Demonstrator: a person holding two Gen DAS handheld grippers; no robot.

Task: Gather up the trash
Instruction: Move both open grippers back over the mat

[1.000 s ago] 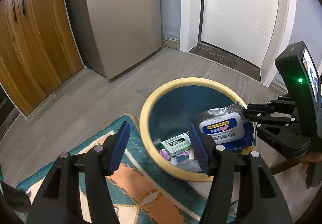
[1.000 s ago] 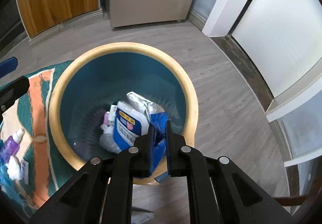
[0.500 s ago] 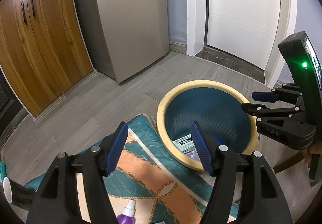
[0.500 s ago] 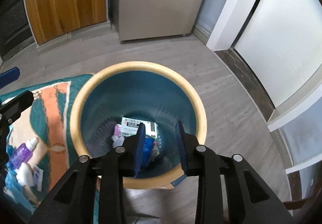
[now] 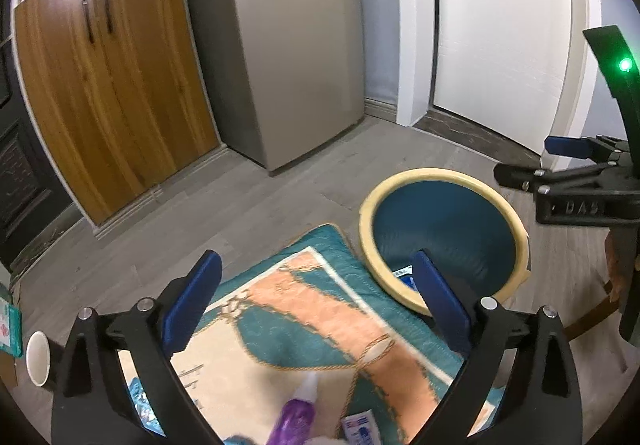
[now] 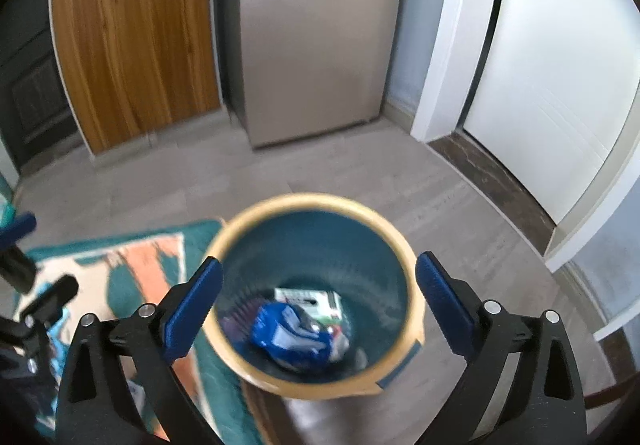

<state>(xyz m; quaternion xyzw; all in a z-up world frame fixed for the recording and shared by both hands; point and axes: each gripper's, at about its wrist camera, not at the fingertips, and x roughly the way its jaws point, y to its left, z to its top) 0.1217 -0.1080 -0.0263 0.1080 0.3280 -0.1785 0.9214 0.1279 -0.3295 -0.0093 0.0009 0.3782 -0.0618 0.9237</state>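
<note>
While both pairs of fingers are opening wide and empty, the right gripper (image 6: 316,297) hangs above the round yellow-rimmed teal trash bin (image 6: 414,309), where a crumpled blue plastic packet (image 6: 288,337) lies; the left gripper (image 5: 316,301) overlooks a teal-and-orange rug (image 5: 320,317) bearing a purple bottle (image 5: 294,419).

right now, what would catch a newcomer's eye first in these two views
The yellow-rimmed blue bin sits on the grey floor, with a crumpled blue wrapper and a white box at its bottom. Beside it lies a teal and orange rug carrying a purple bottle. The right gripper hangs above the bin, its jaws opening with nothing between them.
</note>
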